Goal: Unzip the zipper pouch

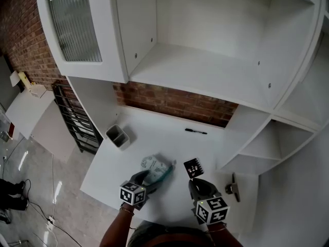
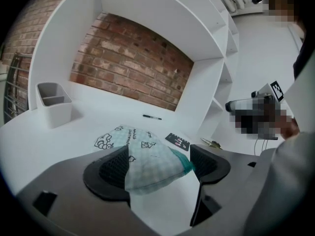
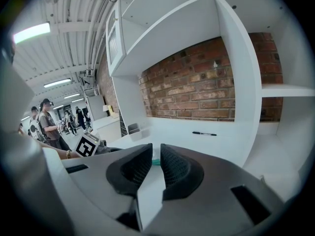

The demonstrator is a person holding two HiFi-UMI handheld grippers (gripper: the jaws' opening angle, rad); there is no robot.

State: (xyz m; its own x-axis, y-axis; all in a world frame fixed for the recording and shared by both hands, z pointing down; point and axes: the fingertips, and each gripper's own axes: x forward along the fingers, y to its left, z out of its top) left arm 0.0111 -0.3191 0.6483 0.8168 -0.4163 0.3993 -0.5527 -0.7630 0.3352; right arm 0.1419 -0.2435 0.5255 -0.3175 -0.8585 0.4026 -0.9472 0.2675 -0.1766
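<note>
A grey two-compartment container [image 1: 117, 136] stands on the white surface [image 1: 154, 138], to the left of the zipper pouch and farther from the person than it. The left gripper [image 1: 148, 178] is at the near end of the zipper pouch. In the left gripper view, the left gripper [image 2: 160, 163] has its jaws standing apart and the near end of the pouch lies between them. The cloth does not look squeezed, so the gripper is open around it and not clamped on it.

The zipper pouch [image 1: 156, 168] lies flat on the surface, in the middle of the front part. It is pale green with a check pattern and small black drawings, and it has a darker teal edge on its right side [image 2: 147, 154].

Just to the right of the pouch lies a small black card [image 1: 193, 167], apart from it. Behind the pouch, near the brick wall [image 1: 175, 103], lies a black pen [image 1: 196, 131].

The right gripper [image 1: 195, 183] is to the right of the pouch, close to the black card, and it does not touch the pouch. In the right gripper view, the right gripper [image 3: 156, 163] has its jaws almost together with only a thin gap, and nothing is held between them.

Farther to the right of the pouch, a small metal piece [image 1: 234, 188] lies on the surface.
</note>
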